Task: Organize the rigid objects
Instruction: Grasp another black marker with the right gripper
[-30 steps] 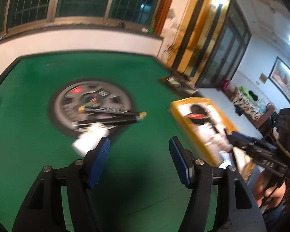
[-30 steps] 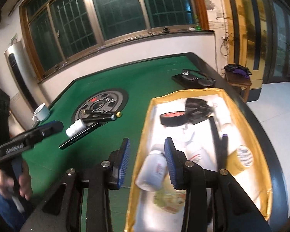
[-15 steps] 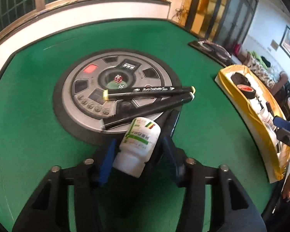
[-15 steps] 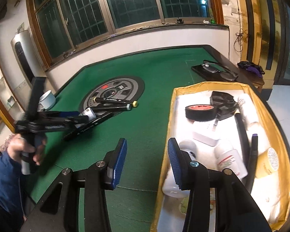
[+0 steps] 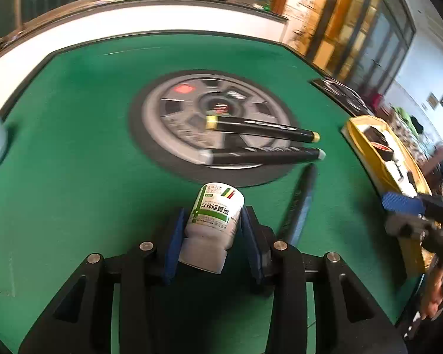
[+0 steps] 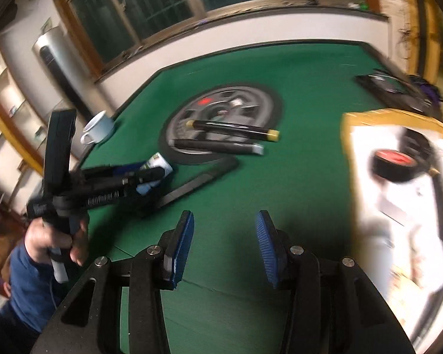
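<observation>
At the far left of the right wrist view we see one white cup (image 6: 99, 128) near the edge of the green table (image 6: 295, 159). Next comes our left gripper (image 5: 212, 230), whose jaws have just been closing and now clamp one white pill bottle (image 5: 214, 221). The bottle lies between the blue pads with its cap toward the camera; its green-and-white label carries Chinese characters and a small red-yellow-green stripe mark. The bottle sits low over the felt, just short of the round grey centre panel (image 5: 209, 124). On that panel lie two black markers, one with yellow ends (image 5: 262, 128), one with pale ends (image 5: 262, 156). A third black stick (image 5: 299, 206) lies beside the bottle; its print is too blurred to read. Our right gripper (image 6: 224, 242) stands spread and empty. At right sits one yellow tray (image 6: 347, 135), holding what looks like a roll of black tape (image 6: 394, 166).
</observation>
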`<state>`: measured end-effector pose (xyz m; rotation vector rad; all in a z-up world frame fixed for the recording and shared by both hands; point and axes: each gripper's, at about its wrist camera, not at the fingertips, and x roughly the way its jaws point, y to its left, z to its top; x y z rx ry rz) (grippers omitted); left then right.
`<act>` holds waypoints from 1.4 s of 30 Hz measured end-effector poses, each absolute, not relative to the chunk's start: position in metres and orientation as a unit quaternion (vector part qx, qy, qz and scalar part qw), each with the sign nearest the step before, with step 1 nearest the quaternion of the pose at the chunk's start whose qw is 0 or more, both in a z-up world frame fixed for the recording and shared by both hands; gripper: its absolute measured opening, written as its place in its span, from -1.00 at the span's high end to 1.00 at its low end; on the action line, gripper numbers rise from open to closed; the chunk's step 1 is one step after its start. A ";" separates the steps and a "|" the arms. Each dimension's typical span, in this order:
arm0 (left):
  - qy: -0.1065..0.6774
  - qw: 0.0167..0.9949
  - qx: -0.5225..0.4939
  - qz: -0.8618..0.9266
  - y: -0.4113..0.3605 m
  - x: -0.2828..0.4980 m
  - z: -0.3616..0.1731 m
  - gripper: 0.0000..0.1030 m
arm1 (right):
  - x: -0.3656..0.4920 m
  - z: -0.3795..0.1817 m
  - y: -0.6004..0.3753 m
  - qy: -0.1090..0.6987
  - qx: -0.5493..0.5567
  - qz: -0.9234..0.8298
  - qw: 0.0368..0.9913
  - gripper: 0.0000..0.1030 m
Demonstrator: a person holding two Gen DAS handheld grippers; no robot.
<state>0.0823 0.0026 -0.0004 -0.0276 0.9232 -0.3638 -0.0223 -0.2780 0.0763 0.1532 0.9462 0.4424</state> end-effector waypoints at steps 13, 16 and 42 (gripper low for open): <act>0.444 0.877 -0.049 -0.178 0.018 0.092 -0.003 0.30 | 0.081 0.042 -0.186 0.537 -0.019 0.227 0.812 0.24; 0.443 0.878 -0.047 -0.177 0.018 0.092 -0.003 0.30 | 0.082 0.042 -0.191 0.548 -0.036 0.212 0.809 0.24; 0.449 0.875 -0.040 -0.174 0.014 0.091 -0.008 0.37 | -0.102 0.044 -0.177 0.516 -0.283 0.424 0.688 0.03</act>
